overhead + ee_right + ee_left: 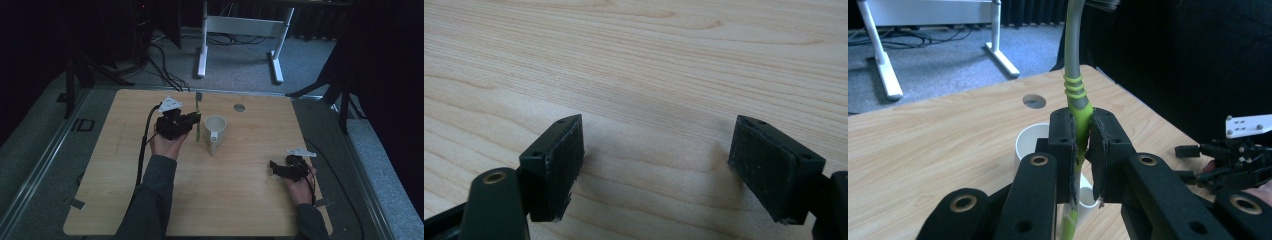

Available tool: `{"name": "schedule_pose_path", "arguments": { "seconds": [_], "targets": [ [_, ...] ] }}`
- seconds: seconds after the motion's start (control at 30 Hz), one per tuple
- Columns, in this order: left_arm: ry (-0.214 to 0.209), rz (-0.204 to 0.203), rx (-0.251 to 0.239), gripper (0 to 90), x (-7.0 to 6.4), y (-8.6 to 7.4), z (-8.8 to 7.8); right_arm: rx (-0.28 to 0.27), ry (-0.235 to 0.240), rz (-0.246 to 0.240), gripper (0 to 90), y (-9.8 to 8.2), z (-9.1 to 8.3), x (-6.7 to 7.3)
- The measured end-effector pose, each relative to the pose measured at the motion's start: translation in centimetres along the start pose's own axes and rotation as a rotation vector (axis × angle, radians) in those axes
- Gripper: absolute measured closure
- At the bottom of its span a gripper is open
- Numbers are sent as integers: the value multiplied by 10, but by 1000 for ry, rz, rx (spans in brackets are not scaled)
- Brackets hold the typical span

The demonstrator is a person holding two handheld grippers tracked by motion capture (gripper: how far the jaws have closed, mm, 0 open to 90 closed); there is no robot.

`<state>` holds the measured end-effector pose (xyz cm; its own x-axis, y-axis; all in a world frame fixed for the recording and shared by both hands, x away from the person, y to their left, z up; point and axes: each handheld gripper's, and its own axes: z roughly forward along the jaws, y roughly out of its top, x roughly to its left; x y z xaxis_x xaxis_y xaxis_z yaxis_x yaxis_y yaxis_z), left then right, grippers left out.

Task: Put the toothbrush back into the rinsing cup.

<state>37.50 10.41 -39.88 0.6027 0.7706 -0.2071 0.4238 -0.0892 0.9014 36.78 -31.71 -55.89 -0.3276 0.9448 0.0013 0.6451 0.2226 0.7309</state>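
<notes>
The left gripper (1083, 150) is clamping the toothbrush (1075, 75) upright; it should be lowering it straight into the mug (215, 131), while the right gripper (656, 167) is idling wide.

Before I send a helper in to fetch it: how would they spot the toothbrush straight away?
Start at the wooden table and find the white mug near its middle. Just left of the mug, the left gripper has its jaws shut on a toothbrush held upright. It is the one slim green and grey stick here, with ribbed green rings on its neck and dark bristles on top.
</notes>
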Motion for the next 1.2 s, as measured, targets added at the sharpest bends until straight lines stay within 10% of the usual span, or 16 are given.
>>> {"name": "schedule_pose_path", "arguments": {
  "seconds": [1.2],
  "targets": [
    [-37, -4, -57, 811, -12, 2, 17, 0, 2, -3, 215, 1, 1, 0]
  ]
}}
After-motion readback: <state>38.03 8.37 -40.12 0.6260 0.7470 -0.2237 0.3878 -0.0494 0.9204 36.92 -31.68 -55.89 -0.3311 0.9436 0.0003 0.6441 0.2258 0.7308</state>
